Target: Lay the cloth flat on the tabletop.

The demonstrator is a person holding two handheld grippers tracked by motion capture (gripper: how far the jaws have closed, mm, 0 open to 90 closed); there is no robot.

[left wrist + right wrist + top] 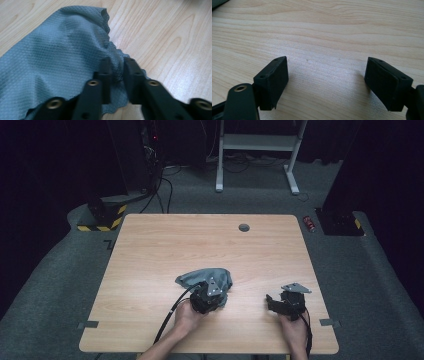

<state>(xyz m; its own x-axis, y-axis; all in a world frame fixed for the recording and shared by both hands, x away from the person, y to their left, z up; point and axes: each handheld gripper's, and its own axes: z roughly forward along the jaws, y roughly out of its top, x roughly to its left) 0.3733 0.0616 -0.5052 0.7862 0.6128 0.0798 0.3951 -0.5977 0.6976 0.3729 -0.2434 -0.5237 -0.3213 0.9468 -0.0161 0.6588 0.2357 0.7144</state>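
Observation:
A grey-blue cloth (205, 278) lies rumpled near the middle of the wooden table (150, 250). My left gripper (212, 296) sits at the cloth's near edge. In the left gripper view its jaws are pinched together on a fold of the cloth (62, 50), and the gripper (116, 67) holds that edge slightly bunched. My right gripper (272, 302) rests low over bare wood to the right of the cloth, apart from it. In the right gripper view the gripper (325, 77) stands wide open with nothing between its pads.
A round cable hole (244, 227) sits near the table's far edge. Beyond the table are a white desk frame (257, 150), cables on the grey carpet, a yellow-and-black striped block (102, 217) and a red can (309, 223).

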